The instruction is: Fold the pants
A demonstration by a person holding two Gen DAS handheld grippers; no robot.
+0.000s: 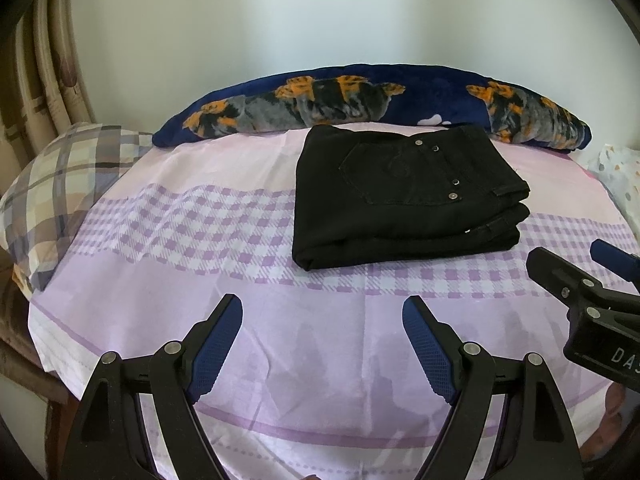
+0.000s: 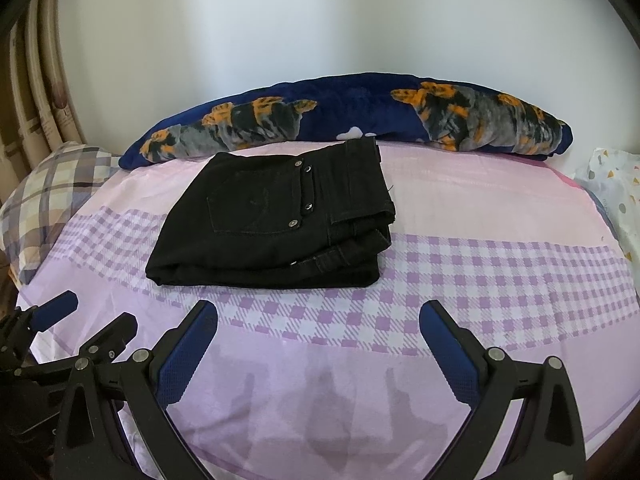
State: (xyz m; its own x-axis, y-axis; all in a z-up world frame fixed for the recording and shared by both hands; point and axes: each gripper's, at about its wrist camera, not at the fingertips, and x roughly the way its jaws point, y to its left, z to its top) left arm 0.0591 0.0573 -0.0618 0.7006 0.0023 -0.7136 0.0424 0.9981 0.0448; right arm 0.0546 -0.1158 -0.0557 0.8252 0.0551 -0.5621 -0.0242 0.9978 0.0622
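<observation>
Left wrist view: the left hand-held gripper [image 1: 322,316] hangs low over the near part of the bed sheet [image 1: 160,280], its 2 blue-padded fingers spread wide with nothing between them. The black pants [image 1: 404,200] lie folded into a thick rectangular stack on the sheet, well apart from the fingertips, toward the far right of the bed. A back pocket with 4 metal rivets faces up. The stack's far edge sits just beside the navy blanket [image 1: 420,92] with orange and grey animal print, rolled along the wall. The right hand-held gripper [image 1: 568,260] enters at the right edge, near the stack's right end; white letters "DA" can be read on its black body, and the rest is cut off. A plaid pillow [image 1: 60,184] lies at the bed's left edge. Bare sheet stretches left of the pants and between the pants and the fingers.

Right wrist view: the right hand-held gripper [image 2: 318,312] is also spread wide and empty, above the purple checked band of the sheet [image 2: 480,280]. The pants [image 2: 272,216] lie ahead and left of centre, waistband end to the right, layered edges showing. The left hand-held gripper [image 2: 98,312] shows at lower left, open. A spotted white cloth [image 2: 612,184] sits at the right edge. Open sheet lies right of the pants.
</observation>
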